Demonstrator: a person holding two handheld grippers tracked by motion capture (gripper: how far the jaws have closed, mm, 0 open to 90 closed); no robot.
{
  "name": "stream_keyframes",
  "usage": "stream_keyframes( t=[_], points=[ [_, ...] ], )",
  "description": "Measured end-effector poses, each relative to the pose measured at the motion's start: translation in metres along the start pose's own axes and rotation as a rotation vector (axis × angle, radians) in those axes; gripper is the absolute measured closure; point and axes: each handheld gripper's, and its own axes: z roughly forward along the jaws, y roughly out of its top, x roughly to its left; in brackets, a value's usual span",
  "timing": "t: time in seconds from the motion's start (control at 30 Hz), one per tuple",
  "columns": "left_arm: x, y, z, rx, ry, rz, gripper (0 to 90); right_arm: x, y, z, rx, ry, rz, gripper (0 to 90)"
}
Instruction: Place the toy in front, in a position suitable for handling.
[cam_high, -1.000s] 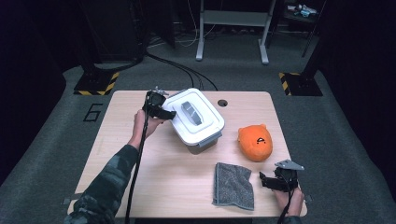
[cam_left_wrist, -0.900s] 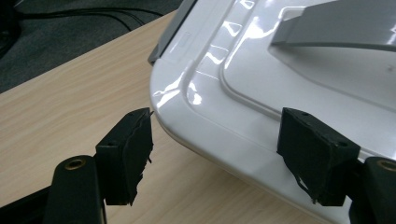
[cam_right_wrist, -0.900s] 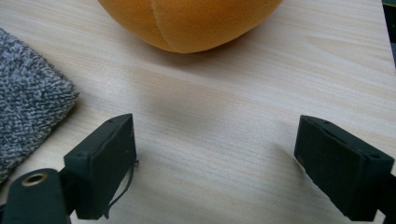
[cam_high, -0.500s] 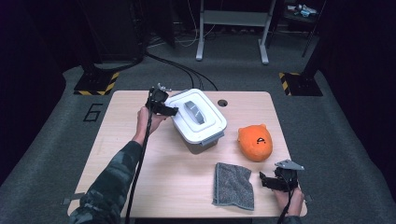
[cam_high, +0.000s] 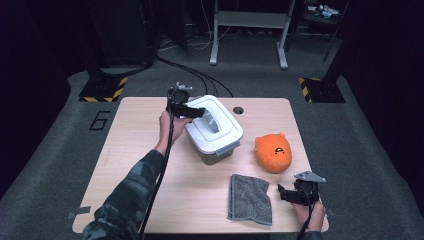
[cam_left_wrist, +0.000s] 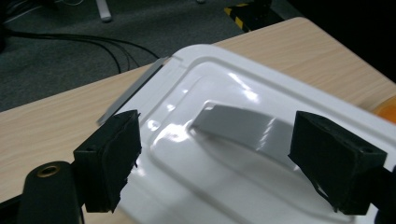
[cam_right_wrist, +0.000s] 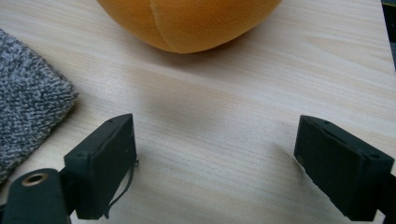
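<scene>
The left gripper (cam_high: 192, 111) hangs over the far left corner of the white plastic lidded box (cam_high: 215, 131), its jaws spread wide and just opened further, with nothing pinched between them. In the left gripper view the two black pads (cam_left_wrist: 109, 163) stand either side of the box's glossy lid (cam_left_wrist: 224, 154), the grey flat handle (cam_left_wrist: 243, 128) lying in its recess ahead of them and between them, untouched. A grey latch strip (cam_left_wrist: 133, 88) runs along the lid's far edge. The box sits near the middle of the pale wooden table (cam_high: 130, 165), slightly toward the far side.

The right gripper (cam_high: 290, 196) rests low at the near right corner of the table, jaws likewise spread, bare wood between them. Just ahead of it lies the round orange plush toy (cam_high: 272, 152), right of the box and apart from it. A grey folded terry cloth (cam_high: 250, 199) lies just beside the right gripper.
</scene>
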Motion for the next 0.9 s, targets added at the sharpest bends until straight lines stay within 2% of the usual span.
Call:
stream_keyframes(
  t=[0.13,0.27,0.4,0.5,0.57,0.63,0.67,0.7,0.9],
  points=[
    [-0.014,0.004,0.013,0.027,-0.008,0.009,15.6,0.0,0.0,0.0,0.0,0.001,0.0,12.1],
    [-0.023,0.001,0.027,0.083,-0.001,0.014,16.5,0.0,0.0,0.0,0.0,0.001,0.0,12.2],
    [-0.029,-0.004,0.03,0.105,0.003,0.032,18.0,0.0,0.0,0.0,0.001,0.002,0.0,12.2],
    [-0.029,-0.005,0.029,0.143,0.02,0.044,19.2,0.0,0.0,0.0,-0.003,0.0,0.001,12.2],
    [-0.027,-0.008,0.03,0.149,0.026,0.051,19.7,0.0,0.0,0.0,-0.003,0.001,0.001,12.2],
    [-0.023,-0.011,0.031,0.156,0.048,0.066,24.7,0.0,0.0,0.0,-0.001,0.002,0.0,12.2],
    [-0.018,-0.013,0.031,0.155,0.03,0.059,32.5,0.0,0.0,0.0,0.0,0.002,0.0,12.2],
    [-0.015,-0.014,0.031,0.154,0.019,0.047,32.8,0.0,0.0,0.0,0.001,0.003,-0.001,12.3],
    [-0.012,-0.011,0.029,0.149,0.031,0.127,41.3,0.0,0.0,0.0,0.001,0.003,0.0,12.2]
  ],
)
